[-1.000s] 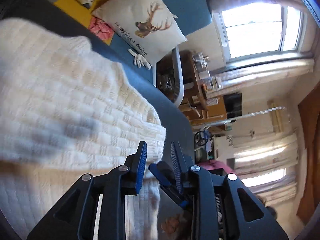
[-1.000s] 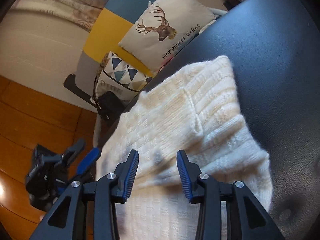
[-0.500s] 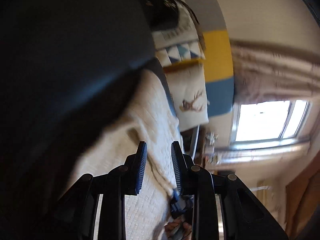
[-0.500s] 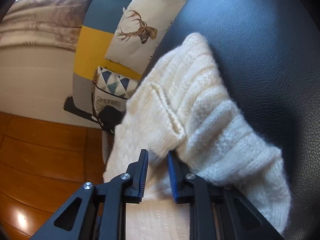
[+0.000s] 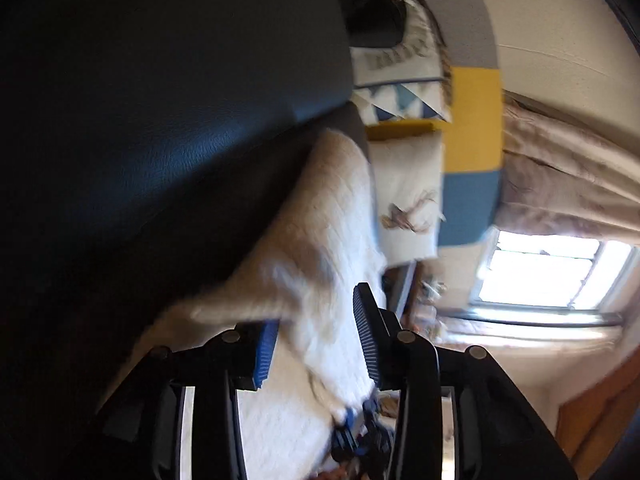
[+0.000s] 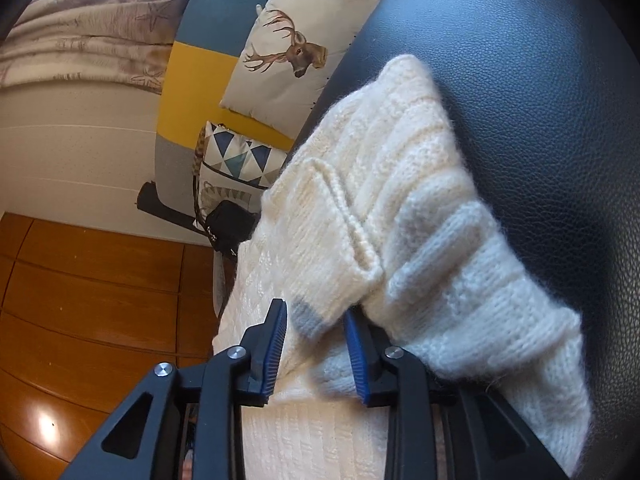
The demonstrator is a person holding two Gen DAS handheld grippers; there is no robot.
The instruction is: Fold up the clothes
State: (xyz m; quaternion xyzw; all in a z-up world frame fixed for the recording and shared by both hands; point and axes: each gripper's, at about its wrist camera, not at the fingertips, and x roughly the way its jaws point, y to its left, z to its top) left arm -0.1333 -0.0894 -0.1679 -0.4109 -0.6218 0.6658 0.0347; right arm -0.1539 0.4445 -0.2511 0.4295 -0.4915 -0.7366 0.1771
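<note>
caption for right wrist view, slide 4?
Right gripper, jaws opening, straddles a fold of the cream knit sweater lying on a black leather seat.

Sweater (image 6: 400, 208) spread on the chair seat (image 6: 540, 92), a folded layer on top. Beyond the sweater, a deer cushion (image 6: 296, 52) leaning on the sofa back (image 6: 192, 80). Left of the sweater, a triangle-print cushion (image 6: 236, 160), with a small bag (image 6: 230, 224) in front.

My left wrist view sits low and rolled sideways, close over the cream sweater (image 5: 332, 240), facing the window (image 5: 552, 272). My right wrist view looks along its fingers, close above the same sweater (image 6: 400, 208), toward the deer cushion (image 6: 296, 48). Both share sweater, black seat (image 6: 520, 80) and cushion.
</note>
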